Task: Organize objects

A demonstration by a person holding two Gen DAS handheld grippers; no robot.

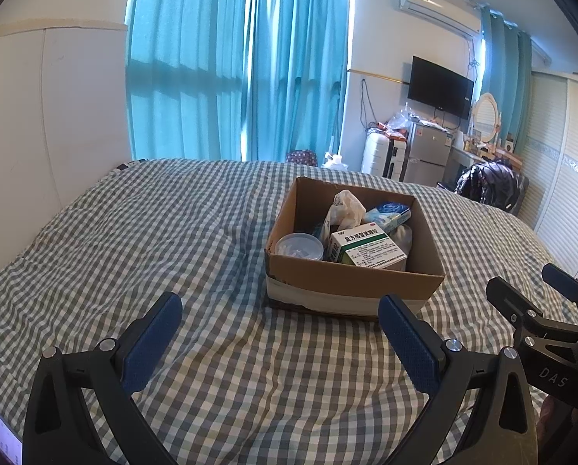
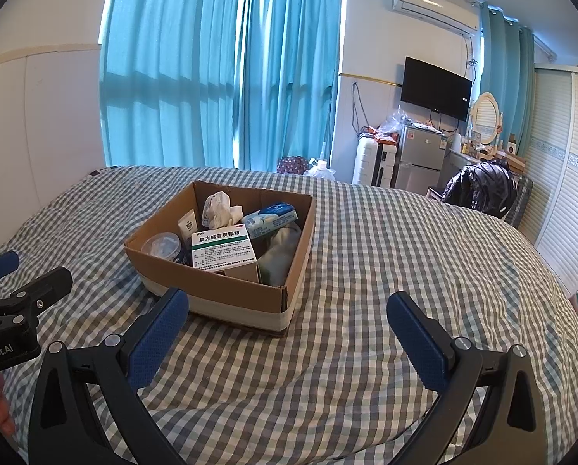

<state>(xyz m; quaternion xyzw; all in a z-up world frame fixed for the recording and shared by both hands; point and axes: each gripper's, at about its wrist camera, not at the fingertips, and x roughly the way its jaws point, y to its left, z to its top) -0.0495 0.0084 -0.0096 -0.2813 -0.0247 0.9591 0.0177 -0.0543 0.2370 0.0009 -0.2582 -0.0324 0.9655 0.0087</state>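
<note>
A brown cardboard box (image 1: 351, 275) sits on the bed (image 1: 153, 232), on a green and white checked cover. The box is open at the top and full of small things. A white and green medicine box (image 2: 223, 248) lies on top, near the middle. Beside it are a round clear tub (image 2: 163, 246), a crumpled white bag (image 2: 221, 205), a blue and white pack (image 2: 271, 219) and a grey cloth (image 2: 283, 254).

The left tongs (image 1: 279, 319) are wide open and hold nothing — the box is just past the tips. The right tongs (image 2: 289, 319) are wide open too, with nothing between the blue pads (image 2: 161, 337). One pad tip sits in front of the near box wall, but I cannot tell if it touches.

Behind the bed hang blue curtains (image 1: 234, 62).
</note>
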